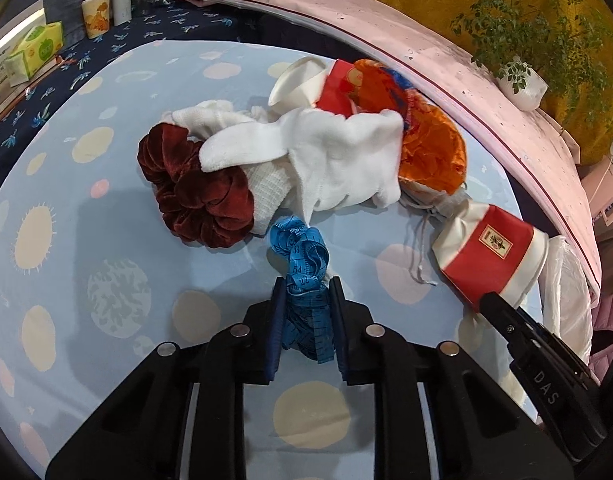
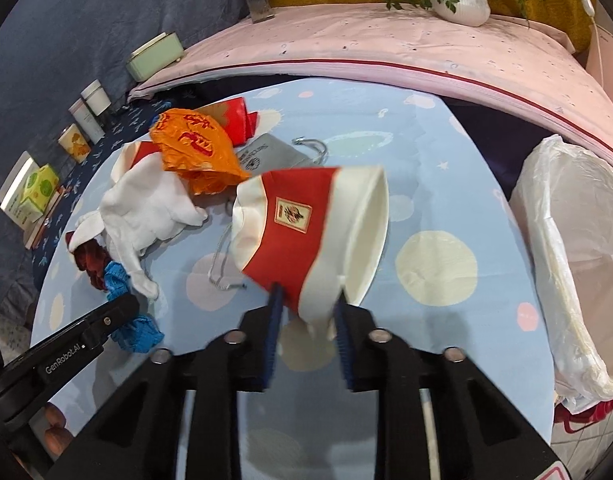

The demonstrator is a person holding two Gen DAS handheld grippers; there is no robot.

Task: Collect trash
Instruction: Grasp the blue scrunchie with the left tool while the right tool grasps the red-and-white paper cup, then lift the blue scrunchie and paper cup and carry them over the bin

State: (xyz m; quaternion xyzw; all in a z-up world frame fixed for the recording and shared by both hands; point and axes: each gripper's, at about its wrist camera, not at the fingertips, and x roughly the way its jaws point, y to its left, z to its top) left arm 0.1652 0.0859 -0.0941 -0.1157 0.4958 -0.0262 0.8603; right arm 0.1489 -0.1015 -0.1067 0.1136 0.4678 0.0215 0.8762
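Cup [image 2: 306, 236] pinched at its rim by right gripper [image 2: 306, 304] | left gripper [image 1: 308, 292] clenches tape [image 1: 302, 256] | bag [image 2: 566, 240] right of cup: carry level, release over opening.

Right gripper [image 2: 308, 306] clamps paper cup [image 2: 306, 224] rim.

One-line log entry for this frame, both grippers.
left gripper: shut on blue tape measure | right gripper: shut on red-and-white paper cup | lined trash bin: right of table, cup not yet in
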